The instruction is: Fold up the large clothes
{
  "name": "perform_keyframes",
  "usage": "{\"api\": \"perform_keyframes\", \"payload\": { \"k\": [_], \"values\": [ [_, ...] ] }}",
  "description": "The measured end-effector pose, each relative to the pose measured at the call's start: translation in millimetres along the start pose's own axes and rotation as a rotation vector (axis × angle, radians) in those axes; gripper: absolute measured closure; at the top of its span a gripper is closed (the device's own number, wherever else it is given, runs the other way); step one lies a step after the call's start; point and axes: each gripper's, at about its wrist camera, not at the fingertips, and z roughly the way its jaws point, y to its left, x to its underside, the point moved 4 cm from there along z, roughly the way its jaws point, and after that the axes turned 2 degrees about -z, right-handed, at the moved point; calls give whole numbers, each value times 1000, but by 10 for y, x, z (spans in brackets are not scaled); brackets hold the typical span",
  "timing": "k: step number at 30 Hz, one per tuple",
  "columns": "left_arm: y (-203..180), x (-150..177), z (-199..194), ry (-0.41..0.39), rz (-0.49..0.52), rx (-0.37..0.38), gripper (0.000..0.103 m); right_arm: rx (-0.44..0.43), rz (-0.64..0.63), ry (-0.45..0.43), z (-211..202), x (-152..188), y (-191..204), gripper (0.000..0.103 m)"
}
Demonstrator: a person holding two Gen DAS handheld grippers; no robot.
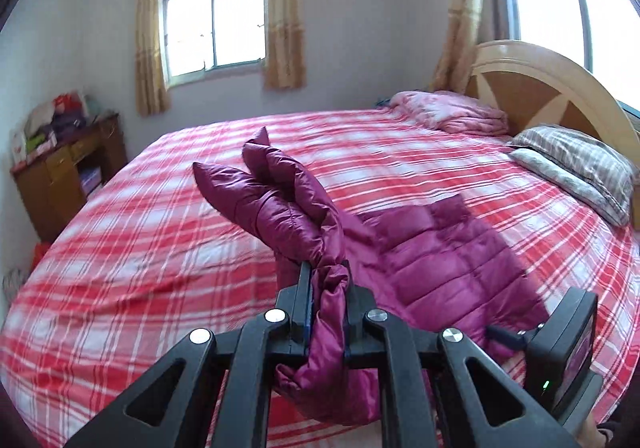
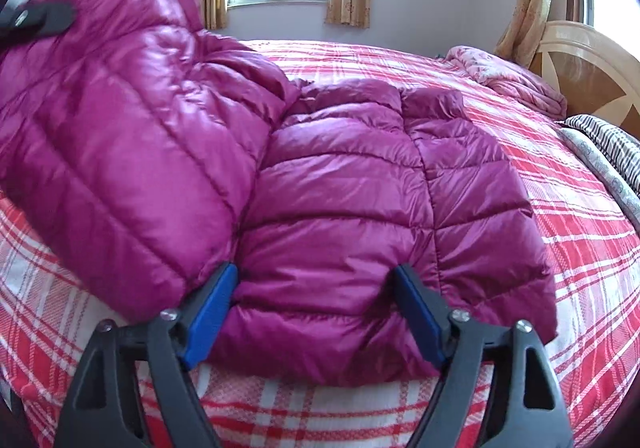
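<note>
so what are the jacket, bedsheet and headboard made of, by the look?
Jacket: looks like thin glossy nylon or polyester shell, quilted and padded; shiny highlights and puffy stitched channels.
Bedsheet: matte woven cloth, likely cotton; red and white plaid, no sheen.
Headboard: seems lacquered wood or veneer; smooth pale rim, brown panels, grain not readable.

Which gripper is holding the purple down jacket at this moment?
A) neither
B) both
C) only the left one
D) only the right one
C: the left gripper is shut on a bunched fold of the jacket, while the right gripper has its fingers spread wide at the jacket's edge.
</note>
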Motion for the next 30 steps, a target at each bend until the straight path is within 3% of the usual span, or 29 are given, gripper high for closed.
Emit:
{"api": "perform_keyframes", "payload": {
  "k": [7,11,15,18,24,30],
  "values": [
    [-823,-169,37,-21,171,130,94,-24,82,8,-166,47,-320,21],
    [-1308,-127,184,5,257,183,94,14,137,-8,-268,116,-641,21],
    [-1718,-36,393,52,314,223,94,72,154,50,-217,213,-933,21],
    [-1936,45,564,85,342,232,94,111,185,79,-147,307,-1151,21],
    [-2260,297,871,138,402,228,93,93,278,115,-154,436,-1431,17],
    [-2454,416,994,112,452,190,89,102,297,122,-120,482,-1455,13]
  ]
}}
